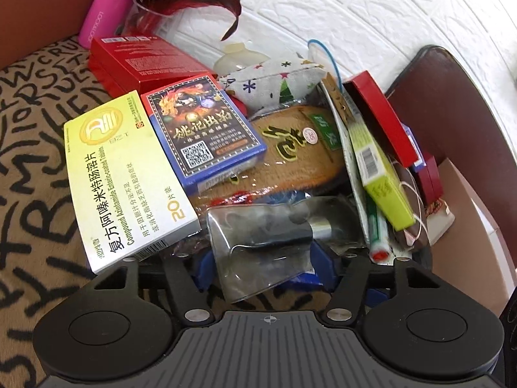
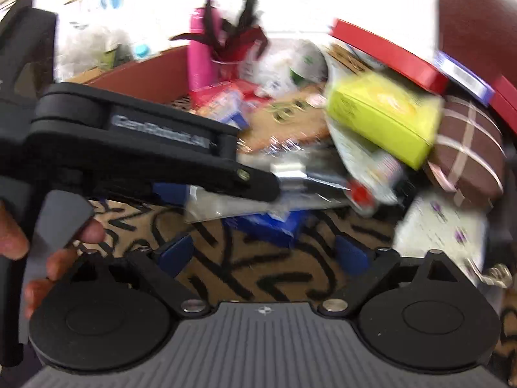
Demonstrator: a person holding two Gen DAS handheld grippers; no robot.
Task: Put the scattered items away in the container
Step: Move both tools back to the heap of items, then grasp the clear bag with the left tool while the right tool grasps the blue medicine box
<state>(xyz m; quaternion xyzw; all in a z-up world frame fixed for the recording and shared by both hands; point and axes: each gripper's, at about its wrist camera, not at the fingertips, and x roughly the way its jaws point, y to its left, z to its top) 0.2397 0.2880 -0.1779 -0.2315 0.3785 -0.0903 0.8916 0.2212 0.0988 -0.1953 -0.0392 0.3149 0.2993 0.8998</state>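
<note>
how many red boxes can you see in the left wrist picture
3. A red box at the pile's back left, a slim red box leaning at right, a small one behind it. Others may be buried.

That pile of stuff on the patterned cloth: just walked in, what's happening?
A person is working two handheld grippers at a heap of boxes and packets. The left gripper straddles a clear plastic packet, jaws partly closed; a firm grip isn't clear. The right gripper hovers open near a blue box.
</note>
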